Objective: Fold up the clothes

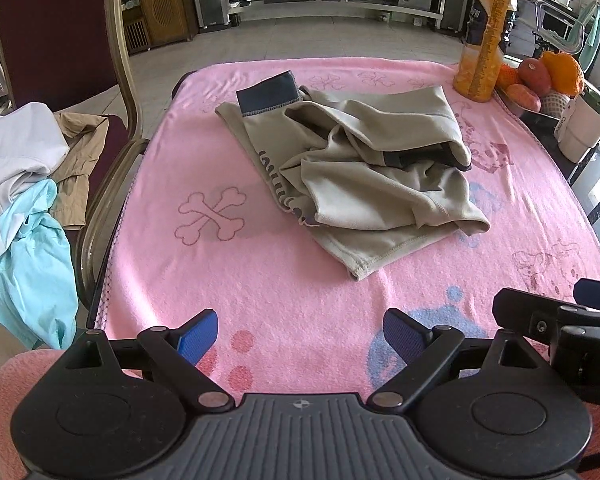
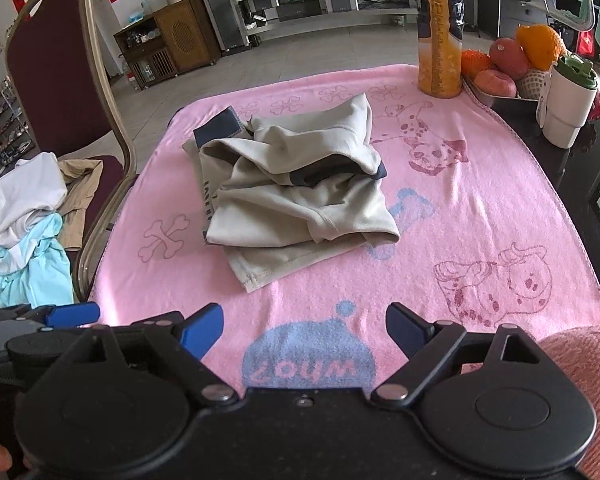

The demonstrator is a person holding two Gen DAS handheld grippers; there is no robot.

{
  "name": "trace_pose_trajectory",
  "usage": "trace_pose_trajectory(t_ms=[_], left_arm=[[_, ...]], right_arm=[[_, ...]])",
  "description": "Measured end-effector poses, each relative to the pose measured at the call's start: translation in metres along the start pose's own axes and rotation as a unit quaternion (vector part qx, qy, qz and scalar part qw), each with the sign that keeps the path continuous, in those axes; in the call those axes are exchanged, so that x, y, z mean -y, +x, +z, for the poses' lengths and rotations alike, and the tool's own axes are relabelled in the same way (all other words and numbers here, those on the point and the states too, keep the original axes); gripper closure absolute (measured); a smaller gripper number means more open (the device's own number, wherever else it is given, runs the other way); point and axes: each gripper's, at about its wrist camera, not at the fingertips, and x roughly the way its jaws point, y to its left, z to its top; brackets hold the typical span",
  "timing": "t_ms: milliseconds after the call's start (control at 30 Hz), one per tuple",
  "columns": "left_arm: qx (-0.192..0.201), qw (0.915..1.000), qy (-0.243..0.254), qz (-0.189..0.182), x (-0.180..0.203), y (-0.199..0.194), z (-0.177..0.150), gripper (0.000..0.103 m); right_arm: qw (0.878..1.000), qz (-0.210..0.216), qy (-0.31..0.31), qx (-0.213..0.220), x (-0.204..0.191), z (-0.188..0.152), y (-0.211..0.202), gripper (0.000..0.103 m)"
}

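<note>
One large pink terry towel printed with crossed bones, spotted dogs and a blue bubble (image 1: 284,280) covers the table from edge to edge. Left of it stands a maroon padded chair with a gold metal frame (image 2: 60,80), its seat piled with a heap of white, tan and pale turquoise clothes (image 1: 20,184). Near the middle of the towel, somewhat toward its far side, lies a crumpled beige garment with dark grey cuffs and lettering down one edge (image 1: 364,176), loosely bunched. At the towel's far right corner stands a tall orange juice bottle (image 2: 439,36), with a metal tray of oranges and red fruit (image 2: 508,64) just beside it and a white cup with a green lid (image 2: 568,100) nearer. Over the towel's near edge, well short of the garment, the left gripper (image 1: 300,340) hangs with its blue-padded jaws spread wide and empty; the right gripper (image 2: 304,336) beside it is likewise wide apart, holding nothing.
</note>
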Motion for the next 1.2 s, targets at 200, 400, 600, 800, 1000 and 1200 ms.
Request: trace_pose_trajectory(t_ms=[200, 400, 600, 800, 1000, 1200], left_arm=[[0.001, 1.0000, 0.000, 0.001, -0.0005, -0.0008, 0.0006, 0.013], [-0.001, 1.0000, -0.001, 0.002, -0.0017, -0.0002, 0.0016, 0.013], [-0.001, 1.0000, -0.001, 0.002, -0.0026, -0.0002, 0.0016, 0.013], [-0.001, 1.0000, -0.001, 0.002, -0.0026, -0.0001, 0.0011, 0.013], [0.000, 1.0000, -0.001, 0.002, -0.0022, -0.0003, 0.0009, 0.013], [-0.001, 1.0000, -0.001, 0.002, -0.0029, -0.0006, 0.0006, 0.013]], right_arm=[[1.000, 0.002, 0.001, 0.000, 0.0004, 0.0004, -0.0001, 0.014], [1.000, 0.001, 0.001, -0.001, -0.0020, -0.0009, 0.0002, 0.014], [1.000, 0.001, 0.001, -0.001, -0.0024, -0.0009, 0.0001, 0.014], [1.000, 0.000, 0.000, -0.001, -0.0026, -0.0008, 0.0001, 0.014], [1.000, 0.000, 0.001, -0.001, -0.0028, -0.0010, 0.0006, 0.014], [1.000, 0.000, 0.001, -0.001, -0.0028, -0.0011, 0.0001, 0.014]])
